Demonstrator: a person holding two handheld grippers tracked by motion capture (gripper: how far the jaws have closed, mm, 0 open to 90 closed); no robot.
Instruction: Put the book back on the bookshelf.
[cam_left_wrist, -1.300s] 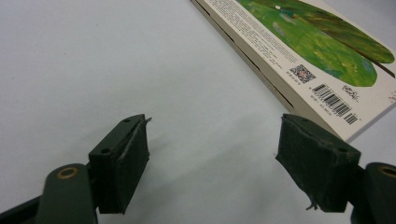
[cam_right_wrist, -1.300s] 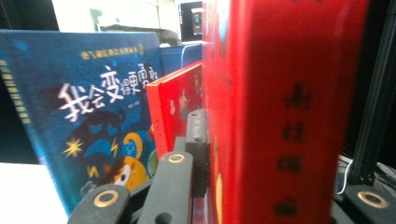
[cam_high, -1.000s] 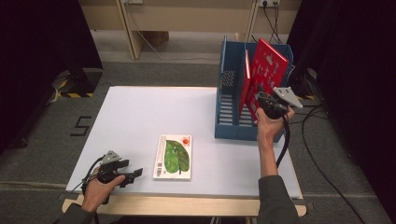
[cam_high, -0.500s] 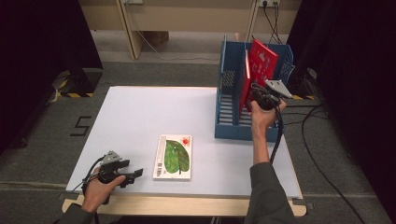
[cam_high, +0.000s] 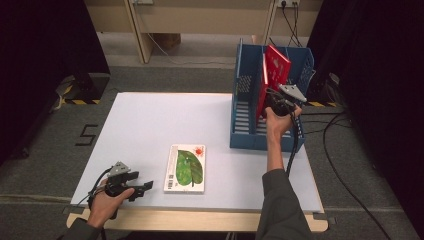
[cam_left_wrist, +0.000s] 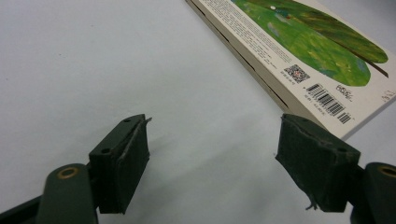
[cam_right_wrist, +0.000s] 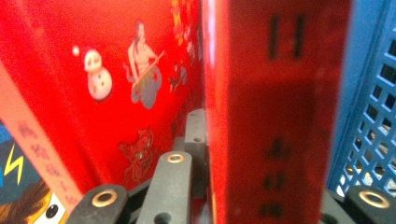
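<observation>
A white table (cam_high: 165, 130) occupies the centre of the high view, standing on a grey floor (cam_high: 45, 150) with a pale wooden bench (cam_high: 200, 20) beyond it. At the table's far right corner stands a blue slotted file rack (cam_high: 245, 107), its open compartments facing the person. A red book (cam_high: 274, 75) stands upright and slightly tilted in the rack, its upper part rising above the blue walls; in the right gripper view its spine (cam_right_wrist: 275, 107) bears dark lettering and faces the camera, with a second red cover (cam_right_wrist: 116, 88), printed with small figures, just beside it on the left and the blue lattice wall (cam_right_wrist: 373, 107) on the right. The right gripper (cam_high: 278, 104), held in the person's raised right hand (cam_high: 276, 122), is clamped on the red book: one jaw lies against each side of the spine. Near the front edge of the table lies a flat book with a green leaf cover (cam_high: 186, 167), well apart from the rack; the left gripper view shows its near corner with a barcode (cam_left_wrist: 329, 100). The left gripper (cam_high: 145, 186) rests on the table at the front left corner in the person's left hand (cam_high: 102, 205), its jaws wide apart and holding nothing, near the green book but not touching it.
</observation>
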